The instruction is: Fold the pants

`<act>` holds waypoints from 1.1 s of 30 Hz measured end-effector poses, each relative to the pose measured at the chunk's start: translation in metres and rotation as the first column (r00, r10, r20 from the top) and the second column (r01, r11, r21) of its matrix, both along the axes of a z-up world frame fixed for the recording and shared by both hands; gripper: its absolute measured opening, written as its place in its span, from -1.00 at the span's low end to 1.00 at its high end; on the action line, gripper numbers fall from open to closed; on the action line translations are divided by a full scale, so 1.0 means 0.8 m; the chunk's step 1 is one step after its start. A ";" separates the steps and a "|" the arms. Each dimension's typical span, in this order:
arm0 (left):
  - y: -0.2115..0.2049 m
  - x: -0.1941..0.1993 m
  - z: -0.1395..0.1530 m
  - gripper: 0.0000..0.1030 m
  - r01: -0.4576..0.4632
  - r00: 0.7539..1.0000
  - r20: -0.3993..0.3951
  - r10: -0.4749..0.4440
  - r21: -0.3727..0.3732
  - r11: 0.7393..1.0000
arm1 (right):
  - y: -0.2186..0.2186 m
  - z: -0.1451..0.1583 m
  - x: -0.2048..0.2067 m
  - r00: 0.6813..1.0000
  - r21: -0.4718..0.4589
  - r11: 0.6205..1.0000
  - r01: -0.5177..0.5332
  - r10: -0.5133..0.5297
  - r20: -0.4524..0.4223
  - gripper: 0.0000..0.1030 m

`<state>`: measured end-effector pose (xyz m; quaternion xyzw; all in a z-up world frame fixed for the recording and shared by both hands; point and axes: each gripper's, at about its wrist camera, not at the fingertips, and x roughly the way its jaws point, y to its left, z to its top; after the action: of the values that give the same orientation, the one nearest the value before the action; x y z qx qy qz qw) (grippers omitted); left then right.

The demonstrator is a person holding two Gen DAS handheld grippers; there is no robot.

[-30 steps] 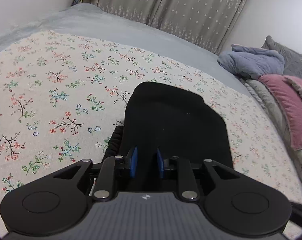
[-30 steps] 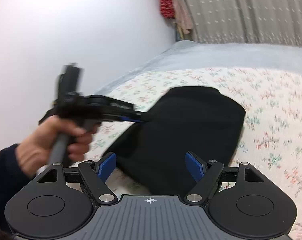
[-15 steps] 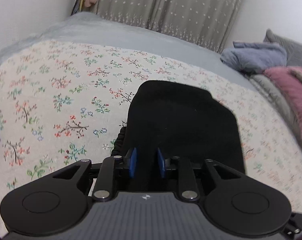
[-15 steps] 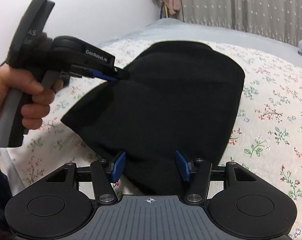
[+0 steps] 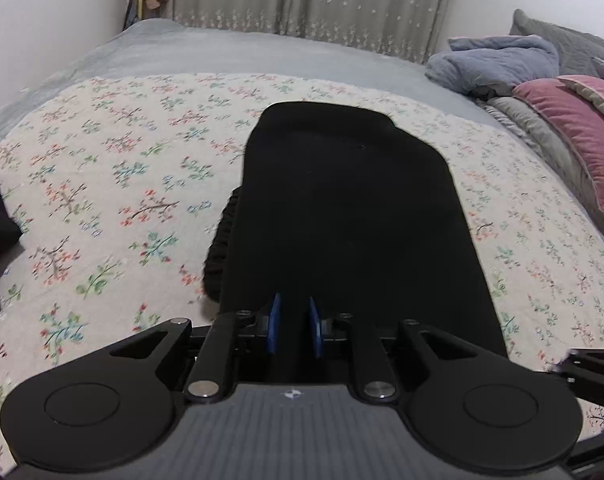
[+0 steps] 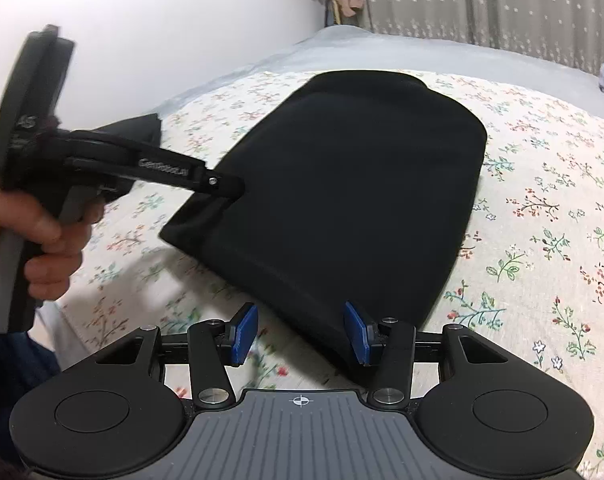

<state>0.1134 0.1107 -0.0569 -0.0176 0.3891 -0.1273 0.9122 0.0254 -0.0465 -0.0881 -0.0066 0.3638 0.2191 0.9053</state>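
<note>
Black pants (image 5: pixel 349 216) lie folded on the floral sheet (image 5: pixel 102 208) of the bed, near its middle, their near end lifted. The left gripper (image 5: pixel 293 330) is clenched on that near edge, cloth pinched between its blue pads and jaws closing; in the right view it (image 6: pixel 226 190) grips the left corner. The right gripper (image 6: pixel 300 334) is closing, the pants' near edge between its fingers (image 6: pixel 244 334) but not yet pressed. Compared with a second ago, the right jaws are narrower and closer to the cloth. A hand (image 6: pixel 42 240) grips the left handle.
</note>
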 end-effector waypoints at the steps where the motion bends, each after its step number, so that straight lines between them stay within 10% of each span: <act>1: 0.003 0.000 -0.002 -0.61 -0.005 1.000 -0.006 0.005 0.003 1.000 | -0.004 0.003 -0.004 1.000 0.015 1.000 -0.011 0.011 -0.008 -0.08; 13: 0.016 0.002 -0.007 -0.59 0.005 1.000 -0.028 -0.005 -0.024 1.000 | -0.005 -0.012 -0.008 0.988 0.033 0.994 -0.105 0.108 -0.114 -0.17; 17: 0.047 0.008 0.007 -0.59 -0.009 0.999 -0.053 -0.002 -0.213 0.977 | -0.035 0.015 -0.011 0.993 0.074 0.992 -0.105 0.109 -0.053 -0.14; 22: 0.081 0.029 0.022 0.30 -0.100 0.995 -0.007 0.104 -0.323 0.941 | -0.100 0.028 0.016 0.994 0.240 0.965 0.105 -0.093 -0.062 0.05; 33: 0.095 0.095 -0.036 0.82 -0.212 0.970 -0.214 0.117 -0.496 0.842 | -0.158 -0.024 0.074 0.916 0.489 0.786 0.378 -0.239 -0.324 0.33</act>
<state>0.1897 0.1870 -0.0855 -0.3053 0.4167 -0.1456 0.8438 0.0845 -0.1730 -0.1074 0.3366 0.3913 0.1598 0.8415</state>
